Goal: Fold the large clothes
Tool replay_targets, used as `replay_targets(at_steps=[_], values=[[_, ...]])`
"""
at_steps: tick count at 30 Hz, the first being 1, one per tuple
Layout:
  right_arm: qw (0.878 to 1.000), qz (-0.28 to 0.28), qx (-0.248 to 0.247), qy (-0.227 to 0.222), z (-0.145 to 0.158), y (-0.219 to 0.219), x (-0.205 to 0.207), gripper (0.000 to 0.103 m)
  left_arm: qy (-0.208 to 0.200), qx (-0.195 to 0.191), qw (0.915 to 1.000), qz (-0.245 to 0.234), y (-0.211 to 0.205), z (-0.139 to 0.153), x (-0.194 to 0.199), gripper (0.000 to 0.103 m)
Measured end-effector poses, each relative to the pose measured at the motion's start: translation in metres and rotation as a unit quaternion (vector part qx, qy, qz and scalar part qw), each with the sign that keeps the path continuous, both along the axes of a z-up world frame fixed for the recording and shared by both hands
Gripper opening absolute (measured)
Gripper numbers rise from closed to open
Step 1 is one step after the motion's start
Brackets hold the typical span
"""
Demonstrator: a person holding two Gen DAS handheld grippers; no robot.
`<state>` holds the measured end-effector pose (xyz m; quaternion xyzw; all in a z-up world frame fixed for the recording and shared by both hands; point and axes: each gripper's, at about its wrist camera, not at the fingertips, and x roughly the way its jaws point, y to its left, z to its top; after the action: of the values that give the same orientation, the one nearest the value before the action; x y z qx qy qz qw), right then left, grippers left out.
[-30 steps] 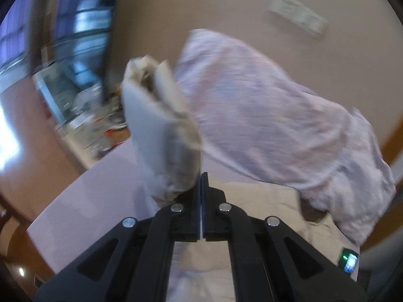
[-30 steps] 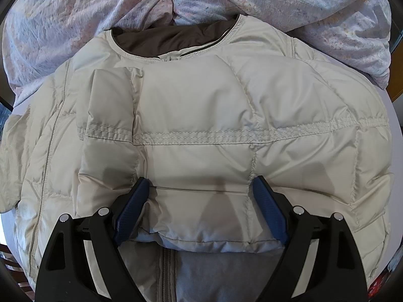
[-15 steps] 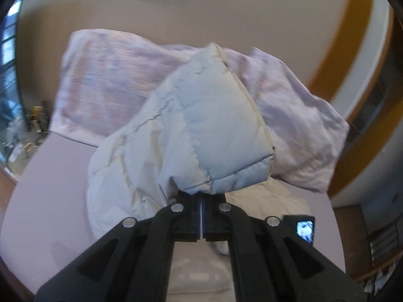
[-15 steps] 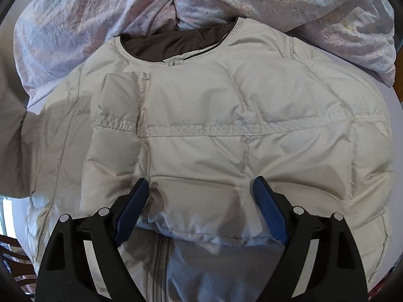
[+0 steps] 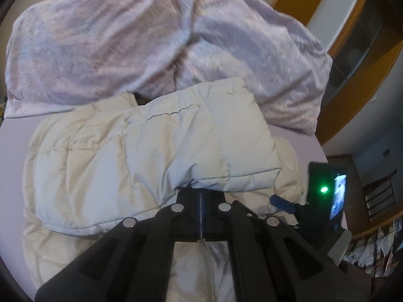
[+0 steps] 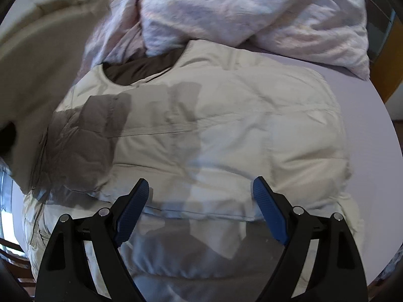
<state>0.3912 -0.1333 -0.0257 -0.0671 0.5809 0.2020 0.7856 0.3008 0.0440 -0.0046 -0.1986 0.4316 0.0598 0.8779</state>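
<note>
A cream quilted puffer jacket (image 6: 214, 125) lies front up on the bed, its brown collar lining (image 6: 141, 68) toward the pillows. My left gripper (image 5: 201, 196) is shut on the cuff end of the jacket's sleeve (image 5: 201, 136) and holds it over the jacket's body. That lifted sleeve (image 6: 37, 58) also fills the upper left of the right wrist view. My right gripper (image 6: 201, 196) is open and empty, hovering just above the folded sleeve edge on the jacket's lower front. The right gripper (image 5: 284, 202) shows in the left wrist view beside the jacket.
Two lilac patterned pillows (image 5: 113, 37) (image 6: 239, 7) lie at the head of the bed behind the jacket. The lilac bed sheet (image 6: 365, 115) shows right of the jacket. A wooden headboard frame (image 5: 335, 40) stands at the right.
My left gripper has swung the held sleeve from high in the air down and across over the jacket's body. My right gripper has backed off and risen a little, staying open.
</note>
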Motion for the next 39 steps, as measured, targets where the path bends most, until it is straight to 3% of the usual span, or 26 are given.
replay_targets(at_steps=[9,13,15,21,24,27,30,35,37,39], values=[[1.000,-0.017,-0.005,-0.020,0.006,-0.029,0.003,0.086,0.037,-0.012,0.9988,-0.030,-0.032,-0.026,0.023,0.000],[0.999,-0.031,-0.010,-0.027,0.008,-0.046,0.006,0.086,0.055,0.013,0.9968,-0.057,-0.059,-0.041,0.034,0.000],[0.999,-0.038,-0.011,-0.029,0.009,-0.053,0.008,0.086,0.067,0.006,0.9957,-0.063,-0.065,-0.048,0.037,0.000],[0.998,-0.044,0.018,-0.039,0.020,-0.058,0.017,0.086,0.071,0.016,0.9958,-0.056,-0.057,-0.046,0.026,0.001],[0.998,-0.028,0.058,-0.027,0.028,-0.046,0.021,0.082,0.071,0.027,0.9965,-0.035,-0.041,-0.042,0.020,0.012],[0.993,-0.014,0.119,0.020,0.025,-0.030,0.025,0.074,0.071,0.042,0.9966,-0.002,-0.018,-0.038,0.011,0.030],[0.986,-0.013,0.152,0.073,0.010,-0.012,0.030,0.068,0.077,0.057,0.9949,0.031,0.007,-0.036,0.002,0.037],[0.980,-0.016,0.163,0.115,-0.009,0.011,0.032,0.053,0.092,0.073,0.9909,0.066,0.037,-0.037,-0.011,0.045],[0.978,-0.007,0.164,0.126,-0.014,0.018,0.030,0.030,0.097,0.076,0.9895,0.076,0.045,-0.039,-0.015,0.047],[0.979,-0.008,0.158,0.129,-0.017,0.020,0.026,0.018,0.100,0.077,0.9887,0.081,0.049,-0.040,-0.017,0.050]])
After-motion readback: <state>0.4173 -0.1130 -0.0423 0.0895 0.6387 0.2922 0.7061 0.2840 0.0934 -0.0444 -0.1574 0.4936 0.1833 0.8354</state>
